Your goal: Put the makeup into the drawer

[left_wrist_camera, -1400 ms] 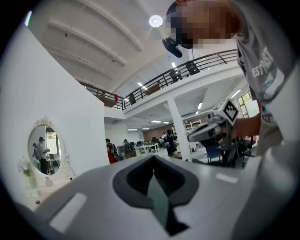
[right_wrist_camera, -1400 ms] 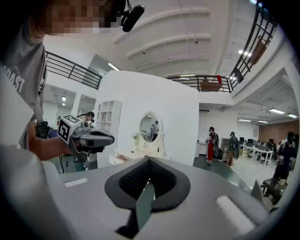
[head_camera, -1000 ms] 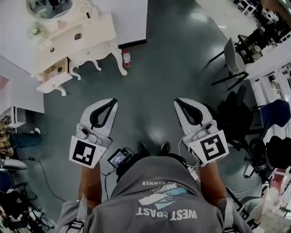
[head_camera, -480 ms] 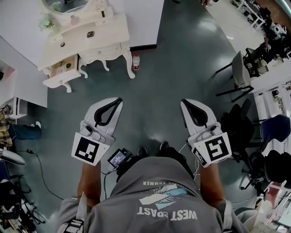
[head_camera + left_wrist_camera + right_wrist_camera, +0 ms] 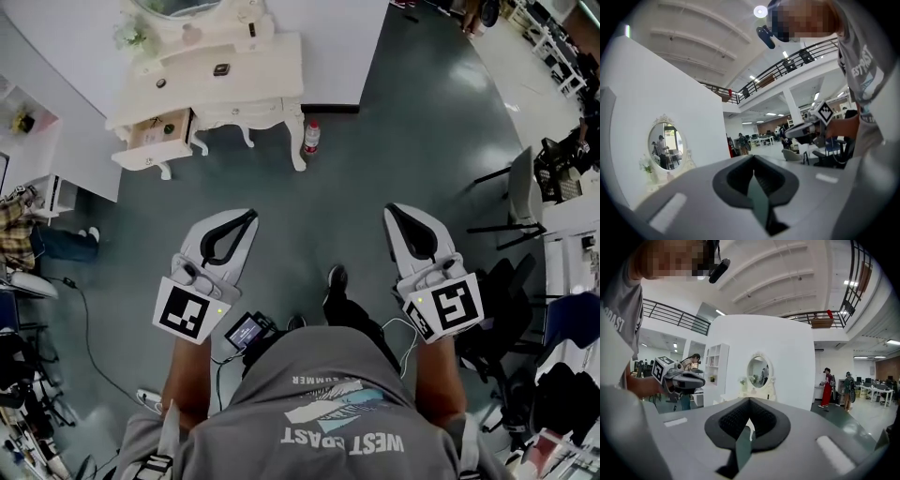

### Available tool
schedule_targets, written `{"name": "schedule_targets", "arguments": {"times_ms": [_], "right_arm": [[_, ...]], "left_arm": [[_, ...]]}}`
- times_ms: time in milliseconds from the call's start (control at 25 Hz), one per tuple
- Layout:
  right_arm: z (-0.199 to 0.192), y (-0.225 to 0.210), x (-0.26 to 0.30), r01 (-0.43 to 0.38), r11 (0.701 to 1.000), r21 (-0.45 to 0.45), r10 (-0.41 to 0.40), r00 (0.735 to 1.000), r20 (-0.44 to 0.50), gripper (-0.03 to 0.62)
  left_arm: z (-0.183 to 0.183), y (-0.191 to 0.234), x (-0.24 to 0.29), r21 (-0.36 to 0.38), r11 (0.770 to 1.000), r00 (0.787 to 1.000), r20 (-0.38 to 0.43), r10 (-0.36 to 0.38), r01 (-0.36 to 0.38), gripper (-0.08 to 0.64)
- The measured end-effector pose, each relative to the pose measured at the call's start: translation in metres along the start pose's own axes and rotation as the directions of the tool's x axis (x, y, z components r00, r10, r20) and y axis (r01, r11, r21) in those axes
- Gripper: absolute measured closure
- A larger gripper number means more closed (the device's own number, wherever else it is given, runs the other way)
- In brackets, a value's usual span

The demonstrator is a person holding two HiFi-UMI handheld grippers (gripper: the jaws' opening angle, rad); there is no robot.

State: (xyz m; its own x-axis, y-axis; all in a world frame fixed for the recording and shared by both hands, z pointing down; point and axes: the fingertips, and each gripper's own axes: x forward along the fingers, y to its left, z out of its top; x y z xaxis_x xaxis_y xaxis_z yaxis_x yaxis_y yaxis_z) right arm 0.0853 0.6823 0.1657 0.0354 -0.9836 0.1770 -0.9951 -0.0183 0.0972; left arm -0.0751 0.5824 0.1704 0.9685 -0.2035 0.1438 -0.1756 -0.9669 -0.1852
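A cream dressing table (image 5: 246,89) stands against the white wall at the upper left of the head view, and its left drawer (image 5: 155,133) is pulled open. Two small dark items (image 5: 220,68) lie on its top, too small to identify. Its oval mirror (image 5: 759,371) also shows in the right gripper view. My left gripper (image 5: 251,216) and right gripper (image 5: 389,208) are held out side by side over the grey floor, well short of the table. Both are shut with nothing between the jaws. The left gripper's jaws (image 5: 752,158) and the right gripper's jaws (image 5: 749,400) meet at their tips.
A plastic bottle (image 5: 311,138) stands on the floor by the table's right leg. Chairs (image 5: 521,197) and desks crowd the right side. A white shelf unit (image 5: 42,141) and a floor cable (image 5: 89,323) are on the left. People stand far off (image 5: 827,386).
The dressing table has slid down and to the right in the head view as the person walks toward it. One foot has stepped forward. Both grippers stay shut and empty.
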Motion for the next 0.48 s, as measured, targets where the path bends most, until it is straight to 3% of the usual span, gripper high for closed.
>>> {"name": "schedule_targets", "arguments": {"times_ms": [480], "right_arm": [[0.003,-0.112,0.097,-0.186,0.983,0.002,0.186,0.982,0.032,0.591]], "left_arm": [[0.014,0.042,0.100,-0.008,0.983,0.981,-0.063,0.184,-0.184,0.558]]}}
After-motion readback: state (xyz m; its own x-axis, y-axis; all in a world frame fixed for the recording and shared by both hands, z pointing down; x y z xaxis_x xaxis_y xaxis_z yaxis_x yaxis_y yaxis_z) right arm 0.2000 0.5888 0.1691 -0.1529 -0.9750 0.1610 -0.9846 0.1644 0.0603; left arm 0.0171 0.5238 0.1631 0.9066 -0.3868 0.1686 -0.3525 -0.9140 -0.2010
